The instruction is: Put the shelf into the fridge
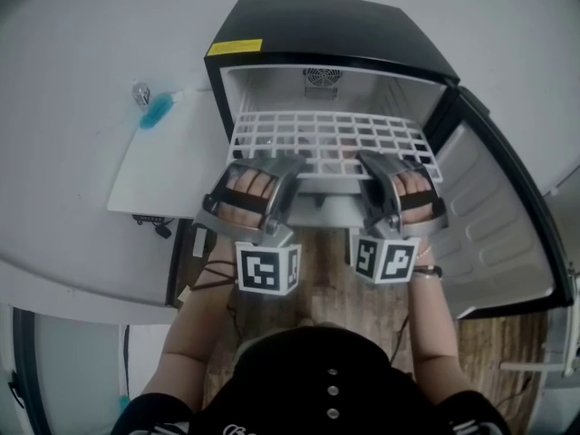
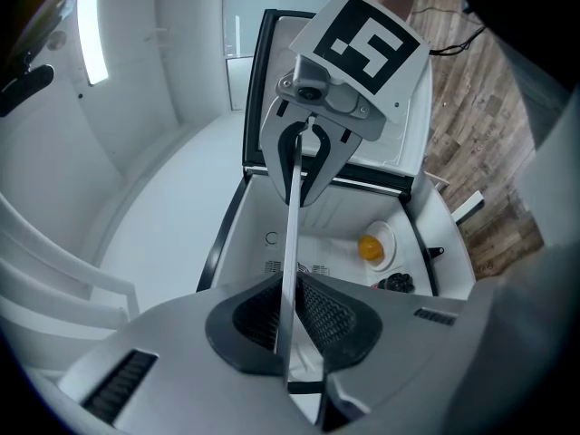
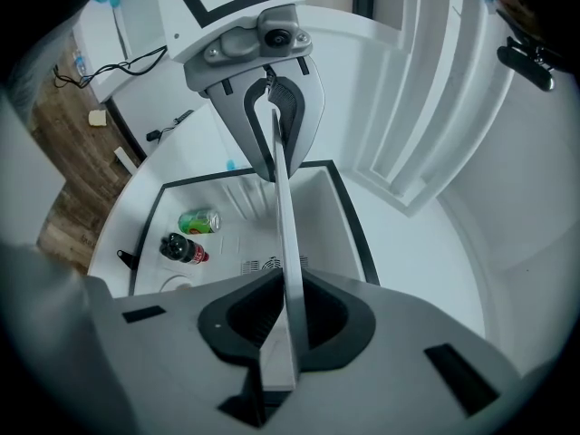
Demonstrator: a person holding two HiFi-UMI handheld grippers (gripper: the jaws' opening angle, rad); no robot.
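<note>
A white wire shelf (image 1: pixel 331 134) lies level, its back part inside the open black fridge (image 1: pixel 335 30). My left gripper (image 1: pixel 285 166) is shut on the shelf's front edge left of the middle. My right gripper (image 1: pixel 372 163) is shut on the same edge further right. In the left gripper view the shelf (image 2: pixel 292 234) runs edge-on as a thin white bar between the dark pads (image 2: pixel 331 320), and the right gripper (image 2: pixel 304 175) clamps its far end. In the right gripper view the shelf (image 3: pixel 283 225) shows the same way, with the left gripper (image 3: pixel 272 125) beyond.
The fridge door (image 1: pixel 494 234) hangs open at the right. Below the shelf the fridge holds a green can (image 3: pixel 199 221), a dark bottle (image 3: pixel 181 249) and a yellow round thing (image 2: pixel 370 246) on a white dish. A white board (image 1: pixel 172 166) with a blue item (image 1: pixel 156 111) lies at the left.
</note>
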